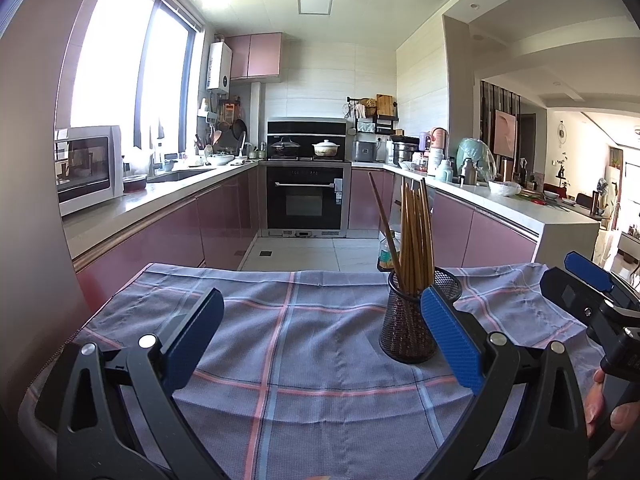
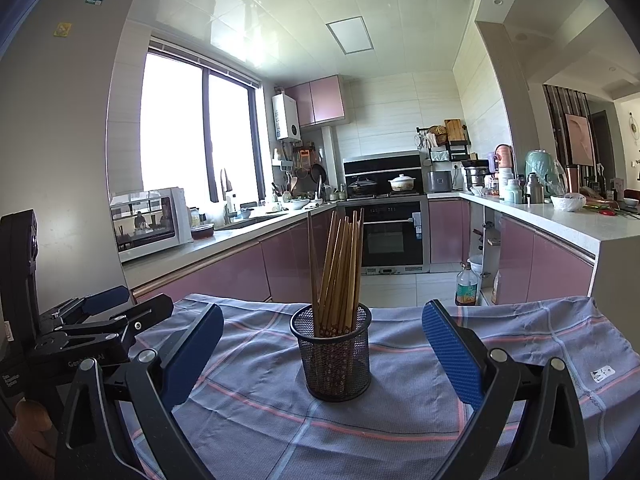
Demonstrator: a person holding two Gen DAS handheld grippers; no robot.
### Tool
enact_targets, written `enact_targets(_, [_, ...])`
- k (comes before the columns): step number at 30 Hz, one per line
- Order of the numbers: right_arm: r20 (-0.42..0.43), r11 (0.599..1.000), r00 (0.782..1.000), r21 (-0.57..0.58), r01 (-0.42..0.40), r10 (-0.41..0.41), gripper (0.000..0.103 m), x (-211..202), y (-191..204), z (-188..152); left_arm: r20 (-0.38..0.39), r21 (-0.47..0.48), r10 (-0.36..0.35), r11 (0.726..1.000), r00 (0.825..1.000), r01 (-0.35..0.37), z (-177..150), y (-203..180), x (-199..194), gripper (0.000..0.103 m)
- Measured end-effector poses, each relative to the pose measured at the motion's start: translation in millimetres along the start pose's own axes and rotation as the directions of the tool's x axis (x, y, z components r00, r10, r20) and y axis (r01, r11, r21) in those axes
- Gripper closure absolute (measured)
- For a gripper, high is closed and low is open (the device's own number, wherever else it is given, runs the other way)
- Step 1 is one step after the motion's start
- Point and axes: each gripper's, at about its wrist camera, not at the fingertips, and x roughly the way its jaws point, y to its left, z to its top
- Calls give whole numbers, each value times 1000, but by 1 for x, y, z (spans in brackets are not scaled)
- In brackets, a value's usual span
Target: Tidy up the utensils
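A black mesh cup (image 1: 408, 332) (image 2: 334, 356) stands upright on the plaid cloth (image 1: 304, 340) (image 2: 500, 336). Several brown wooden chopsticks (image 1: 416, 236) (image 2: 340, 272) stand in it, one leaning off to the left. My left gripper (image 1: 320, 336) is open and empty, low over the cloth, with the cup just inside its right finger. My right gripper (image 2: 322, 344) is open and empty, with the cup between its fingers but a little beyond the tips. The right gripper shows at the right edge of the left wrist view (image 1: 588, 280); the left gripper shows at the left of the right wrist view (image 2: 108, 312).
The cloth covers a small table whose far edge (image 1: 280, 270) drops to a tiled kitchen floor. Pink cabinets and counters run along both sides. A plastic bottle (image 2: 466, 284) stands on the floor beyond the table. An oven (image 1: 306, 200) stands at the far wall.
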Motion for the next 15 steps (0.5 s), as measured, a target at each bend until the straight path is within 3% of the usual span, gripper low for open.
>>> enact_targets(7, [-14, 1000, 1000, -6, 7, -7, 7, 4, -1, -3, -12, -3, 17, 1000, 1000, -18, -1, 4, 6, 6])
enact_targets(11, [-100, 999, 994, -22, 48, -50, 7, 18, -17, -7, -92, -18, 8, 1000, 996, -10, -7, 11, 22, 6])
enact_targets(13, [-190, 994, 975, -21, 110, -112, 7, 33, -35, -14, -149, -21, 19, 1000, 989, -22, -13, 16, 36, 6])
enact_targets(15, [-293, 987, 943, -14, 162, -159, 7, 52, -58, -23, -215, -25, 27, 999, 976, -33, -19, 24, 52, 6])
